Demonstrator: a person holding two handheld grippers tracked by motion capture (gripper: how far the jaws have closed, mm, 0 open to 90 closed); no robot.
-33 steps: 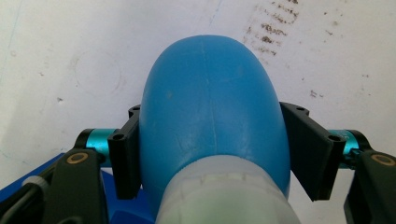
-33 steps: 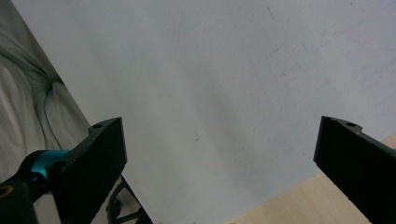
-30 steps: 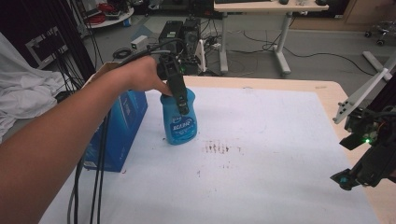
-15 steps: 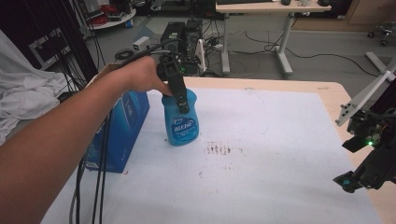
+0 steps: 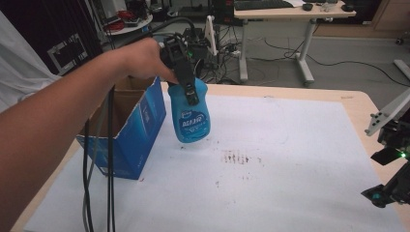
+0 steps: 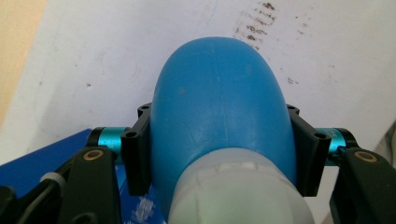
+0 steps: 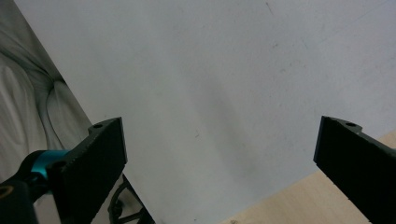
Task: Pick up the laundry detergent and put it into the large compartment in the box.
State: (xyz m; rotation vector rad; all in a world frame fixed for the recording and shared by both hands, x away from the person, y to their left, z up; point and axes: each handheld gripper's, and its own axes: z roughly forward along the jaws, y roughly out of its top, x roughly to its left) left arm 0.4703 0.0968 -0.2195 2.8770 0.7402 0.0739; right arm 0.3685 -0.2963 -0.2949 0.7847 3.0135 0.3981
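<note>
A blue plastic bottle (image 5: 192,120) with a white label hangs just above the white table cover, to the right of an open blue cardboard box (image 5: 130,133). My left gripper (image 5: 186,87) is shut on its upper part, coming down from above. In the left gripper view the blue bottle (image 6: 219,112) sits clamped between both jaws, its pale cap end nearest the camera. My right gripper (image 5: 389,191) is at the table's right edge, low in the high view. In the right gripper view my right gripper (image 7: 219,154) stands wide open over bare white cover, nothing between its fingers.
A white sheet (image 5: 290,164) covers the wooden table (image 5: 360,104) and carries dark brown smudges (image 5: 239,158) near its middle. Black cables (image 5: 99,179) hang from my left arm beside the box. Desks and wires stand on the floor behind the table.
My left gripper has lifted the blue bottle slightly and tilted it. The right gripper has stayed at the right edge, shifting only a little.
</note>
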